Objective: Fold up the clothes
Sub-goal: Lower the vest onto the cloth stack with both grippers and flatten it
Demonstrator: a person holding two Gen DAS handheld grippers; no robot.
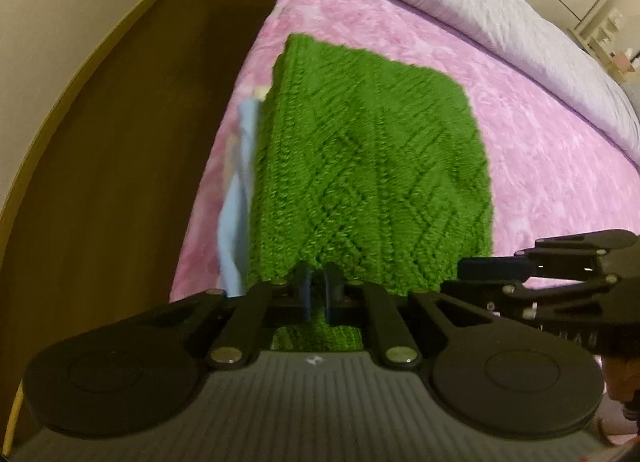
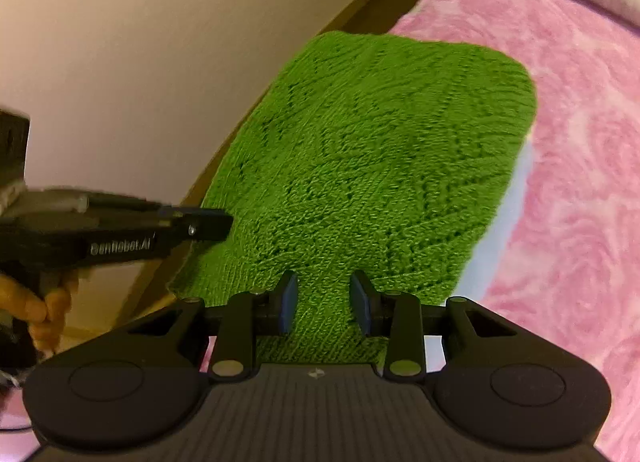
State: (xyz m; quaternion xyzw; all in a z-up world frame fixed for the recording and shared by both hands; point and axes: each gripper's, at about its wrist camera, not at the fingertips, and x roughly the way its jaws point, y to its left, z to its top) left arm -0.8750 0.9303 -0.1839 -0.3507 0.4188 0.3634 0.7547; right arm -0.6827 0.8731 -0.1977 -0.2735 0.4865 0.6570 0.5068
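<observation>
Green knit sweater (image 1: pixel 368 166), folded, lies on the pink bedspread (image 1: pixel 520 150) at the bed's edge, over a pale blue garment (image 1: pixel 236 198). Your left gripper (image 1: pixel 318 290) has its fingers pinched narrow on the sweater's near hem. Your right gripper (image 2: pixel 324 302) holds its fingers apart, the knit between them, not clamped.

The left gripper (image 1: pixel 318 294) and right gripper (image 2: pixel 324 302) are built of black linkages with silver rivets, blue-padded fingertips (image 2: pixel 289 302) and ribbed grey housings. White "GenRobot.AI" lettering is printed on one side.
</observation>
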